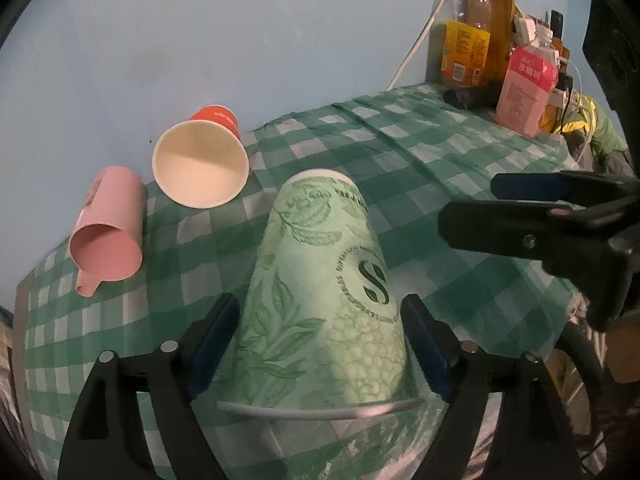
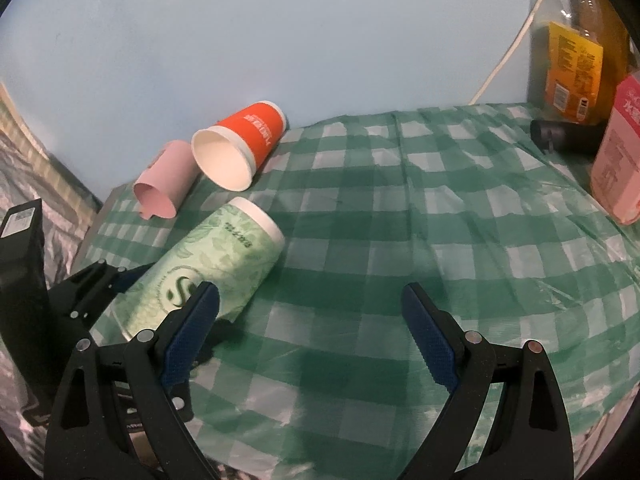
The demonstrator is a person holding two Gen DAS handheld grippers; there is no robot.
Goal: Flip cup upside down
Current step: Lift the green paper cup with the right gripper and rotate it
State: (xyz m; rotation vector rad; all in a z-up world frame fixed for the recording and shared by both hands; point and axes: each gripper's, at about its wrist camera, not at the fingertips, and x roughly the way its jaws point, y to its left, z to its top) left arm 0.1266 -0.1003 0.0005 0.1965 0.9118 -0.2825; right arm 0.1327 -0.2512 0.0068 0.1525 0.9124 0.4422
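Here's the green cup [image 1: 320, 300], a leaf-printed paper cup with a round S logo, and it's the landmark for everything else. The left gripper [image 1: 320, 336] has it clamped: both blue pads [image 1: 212, 344] press its sides near the open rim, which faces back toward the camera, while the closed base points away over the green checked tablecloth [image 1: 420, 160]. From the right wrist view the cup [image 2: 212, 268] sits tilted, base up and away, with the cloth beneath it; whether it touches the cloth I cannot tell.

Behind the green cup and to its left lies an orange cup [image 1: 204, 160] on its side, white mouth open toward us. Just beside that, further left, a pink cup [image 1: 108, 228] also lies on its side, near the table's edge. Neither touches the green cup.

To the green cup's right, the right gripper [image 2: 312, 336] hangs over bare cloth with its fingers spread wide, nothing between them; its left pad [image 2: 192, 328] shows just in front of the green cup. In the left view it [image 1: 520, 216] appears well to the cup's right.

Far right of the cup, against the blue wall [image 1: 240, 40], stand a tall bottle with an orange cap [image 1: 468, 32], a pink-labelled bottle [image 1: 524, 88] and a dark cylinder [image 2: 568, 134] lying at their feet.
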